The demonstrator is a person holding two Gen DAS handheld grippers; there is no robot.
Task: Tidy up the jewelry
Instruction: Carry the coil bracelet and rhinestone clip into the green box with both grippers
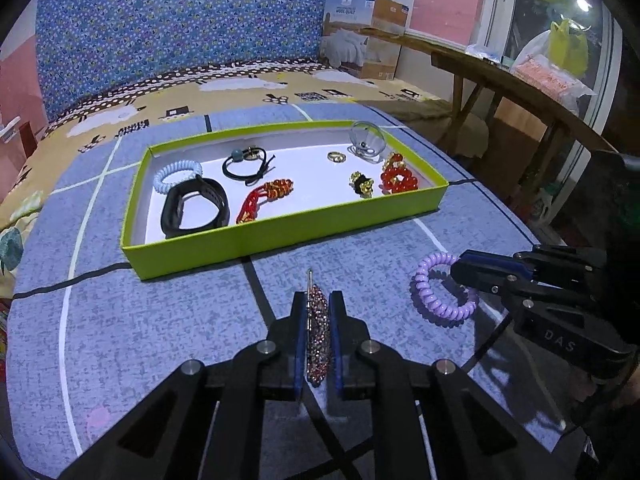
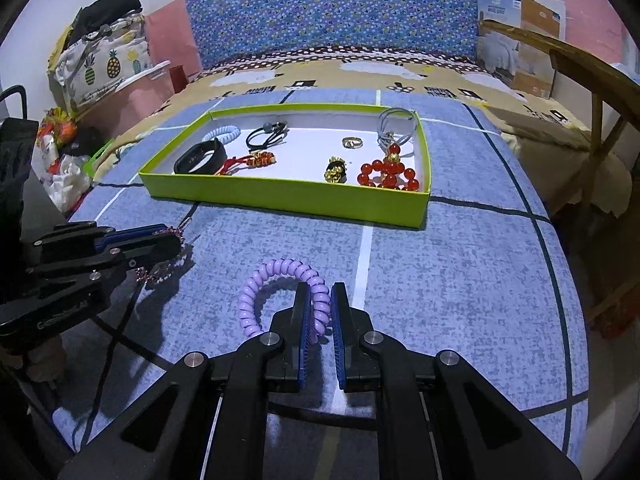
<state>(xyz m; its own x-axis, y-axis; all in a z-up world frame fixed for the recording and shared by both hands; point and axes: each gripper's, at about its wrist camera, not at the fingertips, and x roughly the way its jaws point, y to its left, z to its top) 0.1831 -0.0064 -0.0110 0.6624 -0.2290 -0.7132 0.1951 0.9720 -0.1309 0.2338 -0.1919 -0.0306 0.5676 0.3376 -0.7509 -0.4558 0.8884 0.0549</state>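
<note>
Jaws of left gripper (image 1: 318,300) pinching beaded bracelet (image 1: 319,332); right gripper (image 2: 320,292) pinching purple coil tie (image 2: 280,280).

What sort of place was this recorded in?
Most likely a bedroom at home: the green tray of jewelry sits on a patterned bedspread, a quilt box stands against the pink wall, and a pineapple-print bag is piled nearby.

Blue floral padded panel (image 1: 192,28) upright at rear. Wool-quilt carton (image 1: 364,36) beside it. Wooden bench (image 1: 516,92) along window. Pineapple-print bag (image 2: 104,68) far left.
</note>
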